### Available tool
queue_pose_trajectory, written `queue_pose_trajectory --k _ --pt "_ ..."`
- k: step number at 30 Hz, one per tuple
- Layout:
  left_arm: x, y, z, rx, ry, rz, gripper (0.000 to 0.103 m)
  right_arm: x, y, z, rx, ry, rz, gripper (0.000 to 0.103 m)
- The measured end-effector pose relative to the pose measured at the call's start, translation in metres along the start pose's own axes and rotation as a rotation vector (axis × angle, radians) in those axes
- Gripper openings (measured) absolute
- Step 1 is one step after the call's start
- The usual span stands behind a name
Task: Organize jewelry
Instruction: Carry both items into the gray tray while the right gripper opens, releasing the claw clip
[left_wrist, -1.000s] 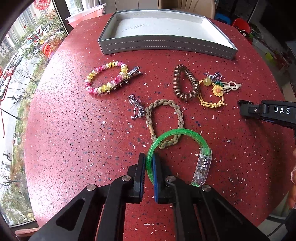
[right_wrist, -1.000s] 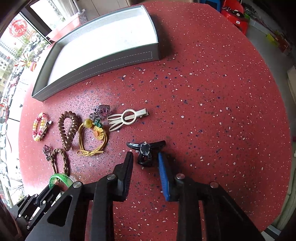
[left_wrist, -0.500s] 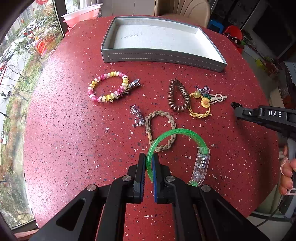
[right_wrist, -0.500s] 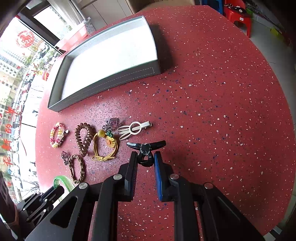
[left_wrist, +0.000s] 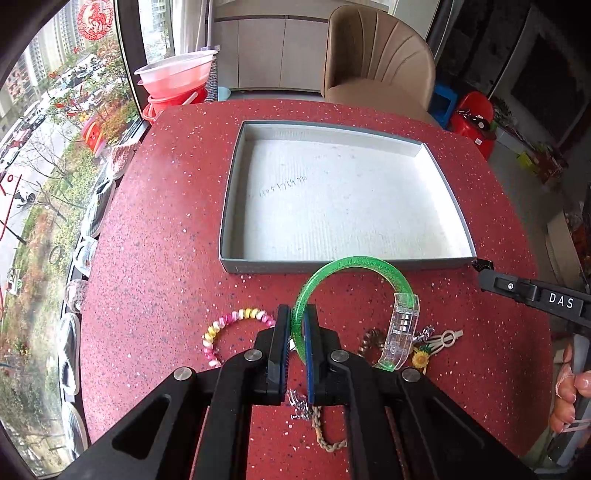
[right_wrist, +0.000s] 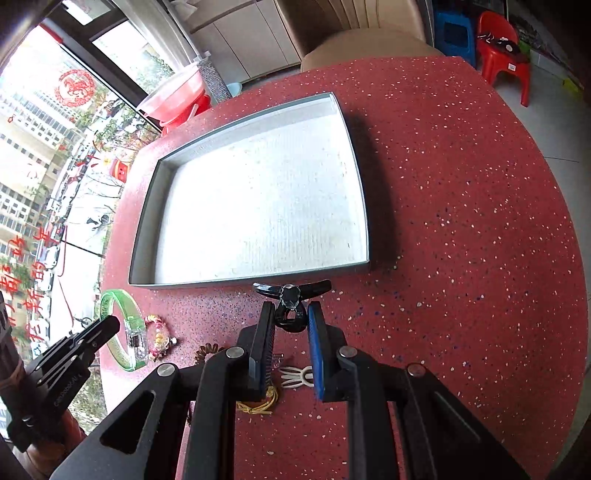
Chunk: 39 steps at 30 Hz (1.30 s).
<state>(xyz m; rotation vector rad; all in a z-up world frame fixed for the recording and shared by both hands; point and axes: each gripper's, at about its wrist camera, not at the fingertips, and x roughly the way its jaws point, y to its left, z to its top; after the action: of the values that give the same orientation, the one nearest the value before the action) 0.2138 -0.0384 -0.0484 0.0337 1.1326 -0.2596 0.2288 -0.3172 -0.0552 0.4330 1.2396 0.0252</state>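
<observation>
Bangle (left_wrist: 364, 264) at tray's near edge (left_wrist: 332, 265)

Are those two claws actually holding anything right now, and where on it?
Yes. The left claw pinches the green bangle by its plain band, opposite the clear clasp. The right claw grips the black hair clip by its lower loop.

The right gripper (right_wrist: 291, 325) pinches a black hair claw (right_wrist: 291, 301) between its pads, above the red speckled table (right_wrist: 461, 221). At twelve o'clock lies the grey tray (right_wrist: 364, 206) — white inside. At nine o'clock the left gripper (right_wrist: 107, 325) holds a green bangle (right_wrist: 122, 306). A white clip (right_wrist: 295, 376) and a yellow cord (right_wrist: 258, 406) lie at six — under the fingers.
</observation>
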Motion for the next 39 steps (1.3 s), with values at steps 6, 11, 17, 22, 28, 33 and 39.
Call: queue_pose_trajectory --k 6,11,17,22,28,33,39 --pt "0.036 0.003 0.052 -0.012 -0.014 0.024 0.025 0.023 0.007 0.046 -0.017 0.009 0.016 0.019" --pt "0.065 -0.001 0.074 -0.005 0.001 0.054 0.025 0.052 0.007 0.077 -0.009 0.033 0.018 0.019" --pt "0.093 -0.005 0.089 -0.007 0.029 0.087 0.025 0.076 0.009 0.1 -0.045 0.049 -0.016 0.019" --pt "0.113 -0.008 0.094 -0.002 0.041 0.121 0.025 0.09 0.007 0.103 -0.067 0.072 -0.048 0.019" --pt "0.128 -0.016 0.091 0.047 0.064 0.159 0.026 0.097 0.002 0.099 -0.06 0.088 -0.058 0.02" --pt "0.128 -0.019 0.091 0.067 0.06 0.183 0.026 0.099 0.006 0.1 -0.078 0.094 -0.049 0.025" --pt "0.123 -0.02 0.091 0.047 0.074 0.17 0.026 0.091 0.006 0.099 -0.06 0.077 -0.013 0.052"
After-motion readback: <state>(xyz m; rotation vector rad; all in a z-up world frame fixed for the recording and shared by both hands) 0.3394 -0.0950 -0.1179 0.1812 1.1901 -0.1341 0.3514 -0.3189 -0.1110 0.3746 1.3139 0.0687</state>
